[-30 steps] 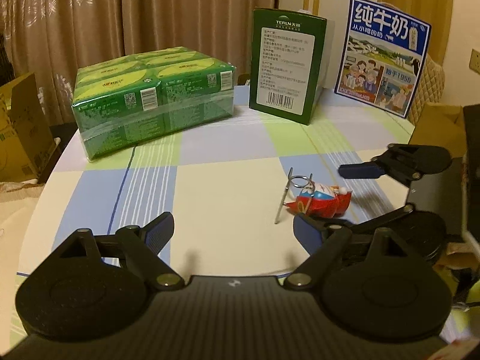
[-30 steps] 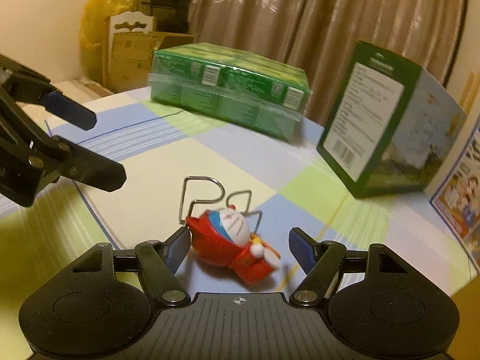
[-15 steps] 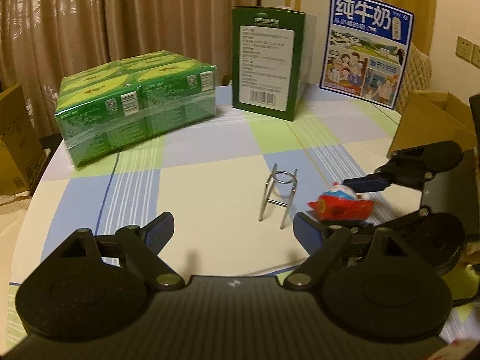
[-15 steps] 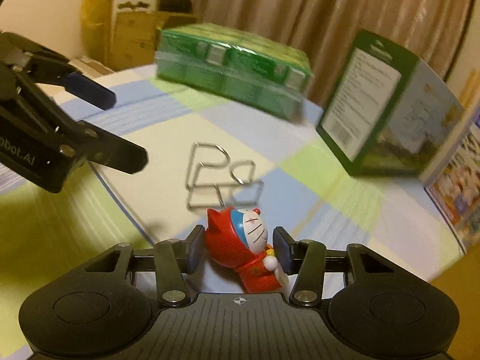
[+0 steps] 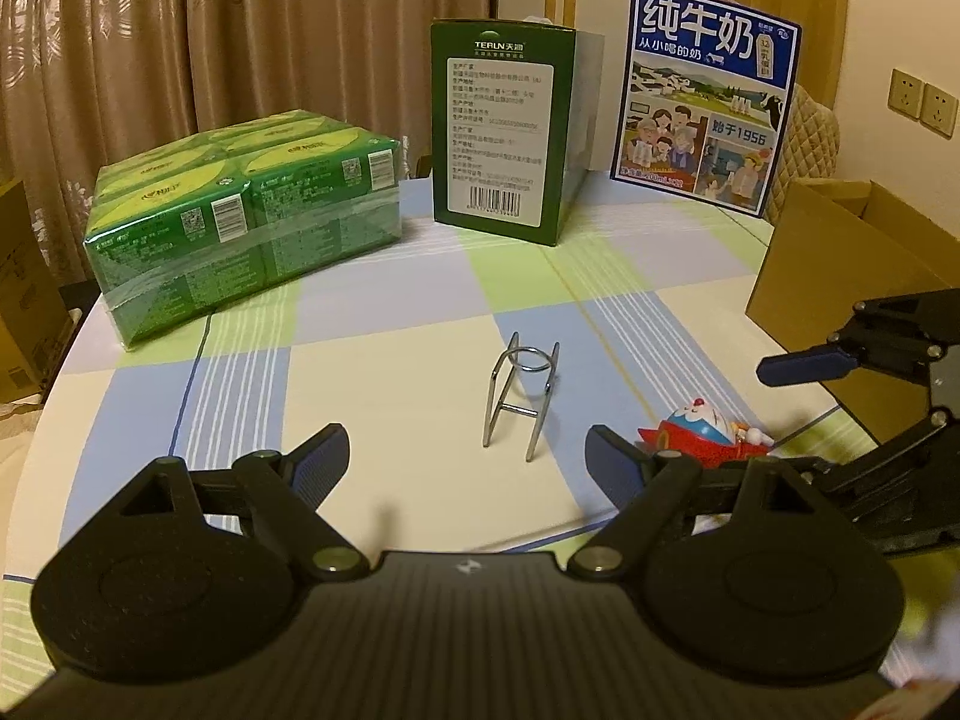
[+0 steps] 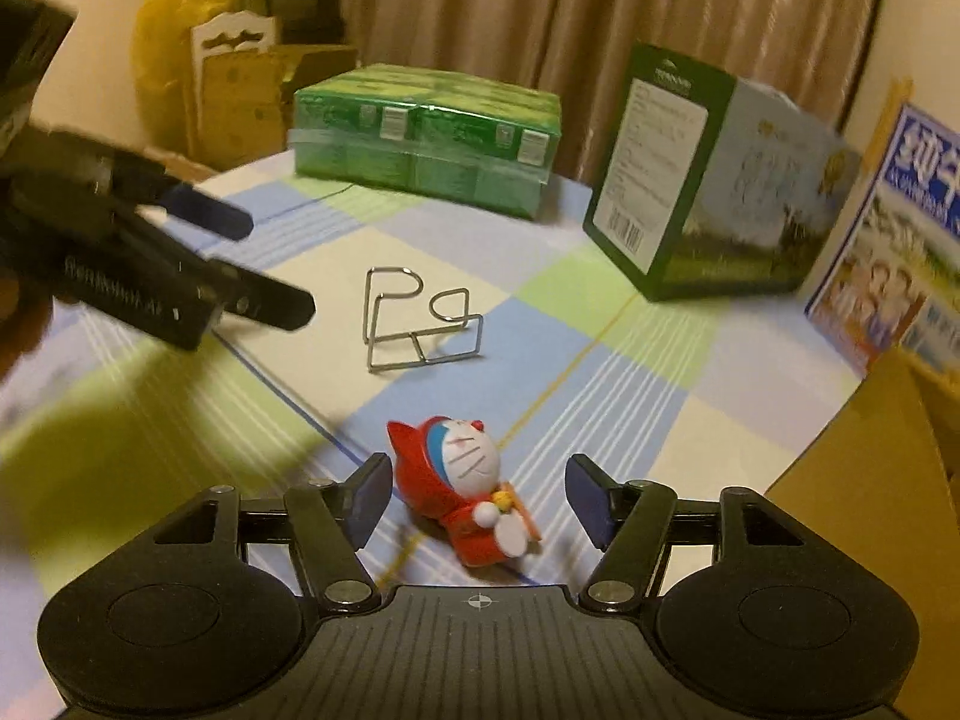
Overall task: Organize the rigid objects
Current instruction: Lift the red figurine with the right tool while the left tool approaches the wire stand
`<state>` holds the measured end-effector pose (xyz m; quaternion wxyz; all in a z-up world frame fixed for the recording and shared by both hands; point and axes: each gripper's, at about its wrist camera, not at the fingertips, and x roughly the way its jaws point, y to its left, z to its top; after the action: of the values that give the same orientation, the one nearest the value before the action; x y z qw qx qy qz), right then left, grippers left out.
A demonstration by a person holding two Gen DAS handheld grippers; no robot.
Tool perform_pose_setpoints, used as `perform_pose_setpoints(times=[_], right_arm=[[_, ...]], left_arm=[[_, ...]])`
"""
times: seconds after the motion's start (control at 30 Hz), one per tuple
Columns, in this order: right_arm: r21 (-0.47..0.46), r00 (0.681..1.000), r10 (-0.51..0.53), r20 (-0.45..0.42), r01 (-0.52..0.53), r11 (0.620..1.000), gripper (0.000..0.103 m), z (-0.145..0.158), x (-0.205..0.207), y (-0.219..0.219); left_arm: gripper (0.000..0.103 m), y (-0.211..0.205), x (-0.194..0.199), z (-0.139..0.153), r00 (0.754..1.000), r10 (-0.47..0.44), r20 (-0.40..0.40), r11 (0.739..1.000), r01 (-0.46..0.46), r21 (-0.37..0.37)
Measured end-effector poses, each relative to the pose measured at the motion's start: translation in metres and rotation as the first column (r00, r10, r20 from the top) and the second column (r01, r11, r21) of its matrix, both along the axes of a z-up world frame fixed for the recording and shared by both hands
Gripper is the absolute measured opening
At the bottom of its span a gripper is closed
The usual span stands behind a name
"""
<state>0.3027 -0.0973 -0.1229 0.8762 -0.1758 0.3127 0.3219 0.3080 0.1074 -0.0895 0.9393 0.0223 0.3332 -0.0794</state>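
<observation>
A red and blue Doraemon toy [image 6: 465, 489] lies on the checked tablecloth between the fingers of my right gripper [image 6: 477, 501], which is open around it; its left finger is close to the toy. The toy also shows in the left wrist view [image 5: 705, 432], with the right gripper [image 5: 840, 396] around it. A bent wire stand [image 6: 420, 321] sits just beyond the toy, and in the left wrist view [image 5: 522, 402] it lies ahead of my left gripper [image 5: 468, 462], which is open and empty.
A shrink-wrapped green carton pack [image 5: 240, 216], a tall green box [image 5: 507, 132] and a blue milk box [image 5: 705, 96] stand at the back of the table [image 5: 384, 312]. An open cardboard box [image 5: 852, 258] stands at the right edge.
My right gripper, shut on the toy half a second ago, has opened and the toy lies on the cloth. The toy has moved away from the wire stand toward the right edge.
</observation>
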Motion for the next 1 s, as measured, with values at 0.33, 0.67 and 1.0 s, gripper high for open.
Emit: perform_pose_setpoints(times=[0.33,0.67,1.0], right_arm=[[-0.037,0.998,0.059,-0.012,-0.059,0.998,0.049,-0.032,0.012,0.018],[0.049,0.993,-0.073,-0.091,0.078,0.996,0.043,-0.017,0.025,0.004],[0.137,0.948,-0.254,-0.191,0.282,0.950,0.043,0.003,0.045,-0.021]], left_arm=[[0.082,-0.002,0.001,-0.002,1.000,0.014,0.011,1.000,-0.014,0.017],[0.082,-0.012,0.003,-0.005,0.999,-0.034,0.033,0.999,0.033,0.040],[0.069,-0.018,0.029,-0.021,0.996,-0.071,0.051,0.996,0.068,0.049]])
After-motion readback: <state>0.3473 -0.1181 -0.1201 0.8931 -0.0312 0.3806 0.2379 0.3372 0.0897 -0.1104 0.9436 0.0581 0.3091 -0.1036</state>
